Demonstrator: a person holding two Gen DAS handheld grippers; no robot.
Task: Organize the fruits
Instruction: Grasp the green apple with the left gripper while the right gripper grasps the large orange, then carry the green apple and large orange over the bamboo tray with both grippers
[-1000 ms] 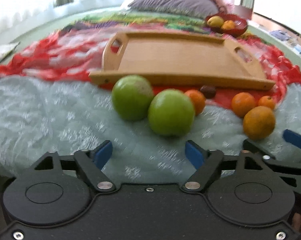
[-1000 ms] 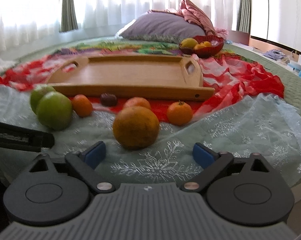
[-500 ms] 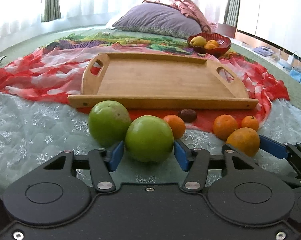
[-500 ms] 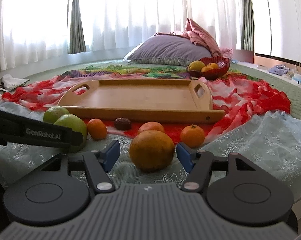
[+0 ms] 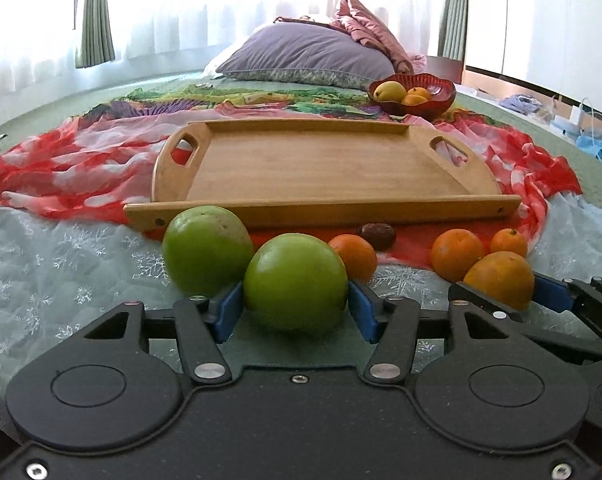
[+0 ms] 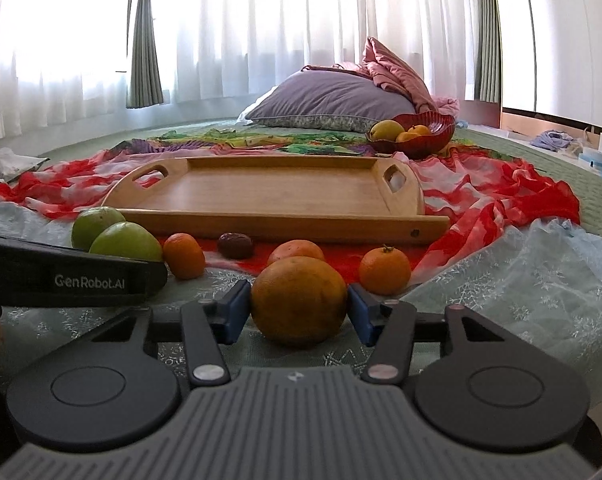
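My left gripper [image 5: 295,314] is shut on a green apple [image 5: 295,282] that rests on the pale snowflake cloth. A second green apple [image 5: 207,250] lies just behind it to the left. My right gripper [image 6: 299,312] is shut on a large orange [image 6: 299,300], also on the cloth; it shows in the left wrist view [image 5: 501,278]. Small oranges [image 6: 385,270] [image 6: 184,255] [image 6: 296,250] and a dark date [image 6: 235,245] lie beyond. An empty wooden tray [image 6: 277,192] sits behind the fruits on a red cloth.
A red bowl [image 6: 425,132] with fruit stands behind the tray at the right, near a purple pillow [image 6: 333,106]. The left gripper's body [image 6: 69,280] crosses the right wrist view at the left. Clutter lies on the floor at far right.
Both grippers moved forward and lower around their fruits and closed: the left onto the green apple, the right onto the large orange.
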